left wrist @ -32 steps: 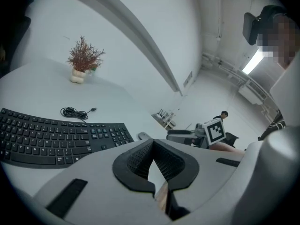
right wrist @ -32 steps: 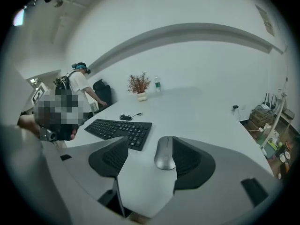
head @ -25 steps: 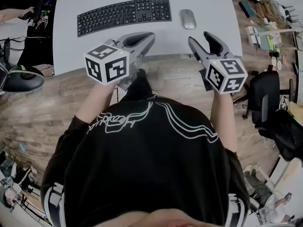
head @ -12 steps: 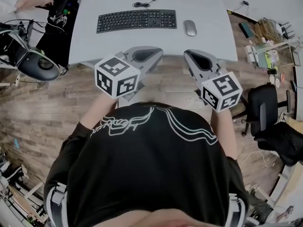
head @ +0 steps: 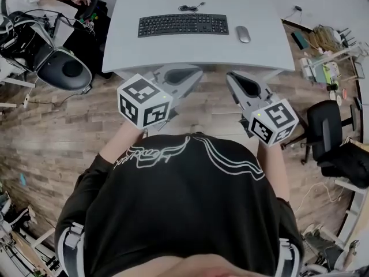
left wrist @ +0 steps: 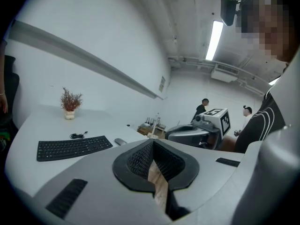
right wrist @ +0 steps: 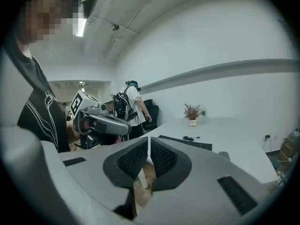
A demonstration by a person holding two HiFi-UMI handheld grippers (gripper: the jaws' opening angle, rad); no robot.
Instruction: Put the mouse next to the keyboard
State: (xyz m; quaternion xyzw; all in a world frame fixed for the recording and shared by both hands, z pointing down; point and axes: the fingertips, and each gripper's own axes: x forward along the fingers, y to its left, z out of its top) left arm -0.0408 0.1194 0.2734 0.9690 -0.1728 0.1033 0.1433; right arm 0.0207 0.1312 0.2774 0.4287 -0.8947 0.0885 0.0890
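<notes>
The black keyboard [head: 183,24] lies at the far side of the white table [head: 173,53], with the grey mouse [head: 243,34] just to its right and a small gap between them. Both grippers hover over the wooden floor, short of the table's near edge. My left gripper [head: 193,73] is shut with nothing in it, its pads meeting at the tip [left wrist: 152,143]. My right gripper [head: 232,77] is shut and empty too [right wrist: 148,139]. The left gripper view shows the keyboard [left wrist: 74,147] and mouse [left wrist: 120,141] far ahead; the right gripper view shows the same keyboard [right wrist: 185,142] and mouse [right wrist: 224,156].
A black office chair [head: 63,69] stands left of the table and another chair [head: 326,123] at the right. A shelf of clutter [head: 326,62] lines the right side. A small potted plant [left wrist: 70,104] sits at the table's back. People stand in the background.
Both grippers have pulled back from the table edge toward the body and risen. The right jaws, open a second ago, have closed on nothing. The table now looks farther away.
</notes>
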